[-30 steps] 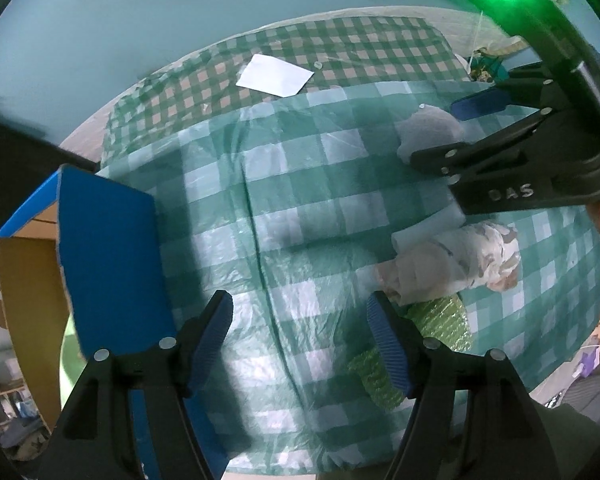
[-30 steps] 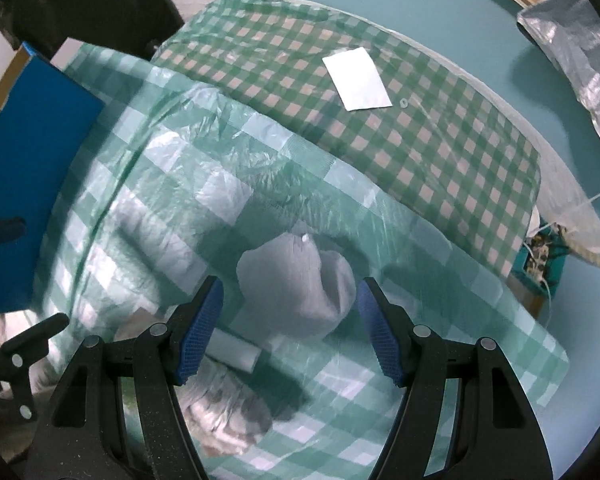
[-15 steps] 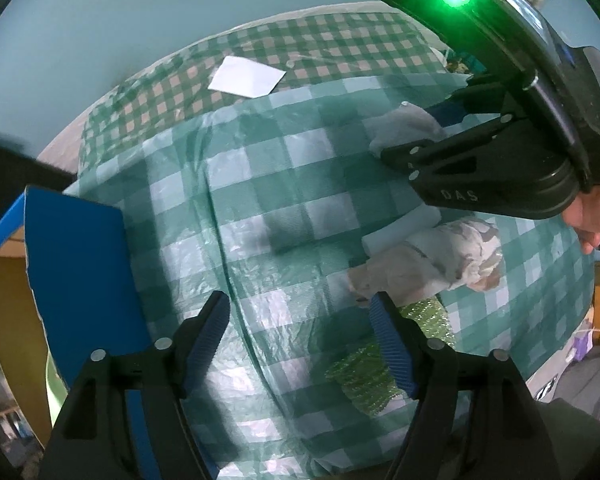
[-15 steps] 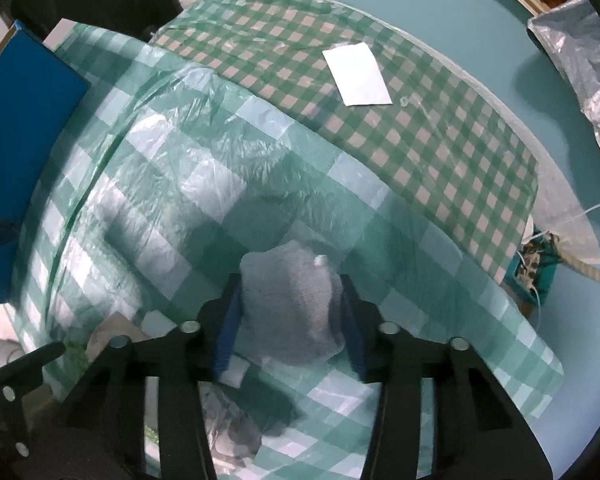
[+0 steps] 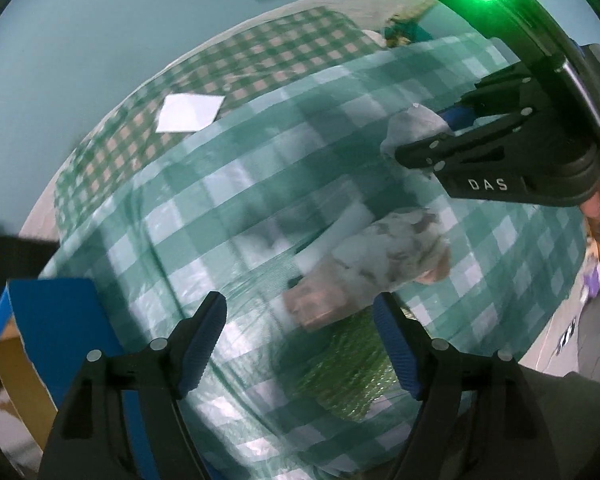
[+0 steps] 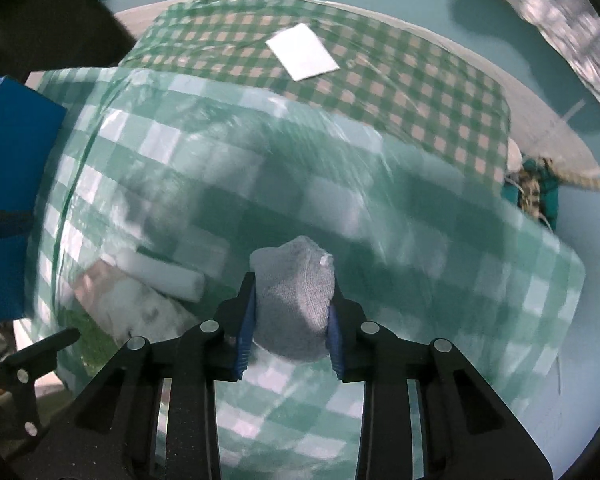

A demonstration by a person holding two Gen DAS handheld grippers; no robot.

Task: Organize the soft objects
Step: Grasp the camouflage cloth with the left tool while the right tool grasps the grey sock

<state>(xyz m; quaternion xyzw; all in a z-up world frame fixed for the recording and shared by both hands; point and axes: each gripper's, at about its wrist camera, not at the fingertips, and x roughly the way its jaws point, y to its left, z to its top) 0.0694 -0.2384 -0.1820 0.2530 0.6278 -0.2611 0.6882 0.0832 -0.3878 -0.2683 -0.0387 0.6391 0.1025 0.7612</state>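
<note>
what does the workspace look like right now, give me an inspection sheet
surface: table under a glossy green-and-white checked plastic cover, with a smaller-checked cloth at the far end
job's things: grey knitted soft item clamped in the right tongs; patterned pale bundle, white roll and green sparkly item lying together on the cover
clutter: white paper sheet on the far cloth; blue box at the table's left edge
grippers: left tongs open, holding nothing
cables: pale rope and tangled cords off the far right corner
surroundings: teal floor; dark furniture, details unclear
</note>
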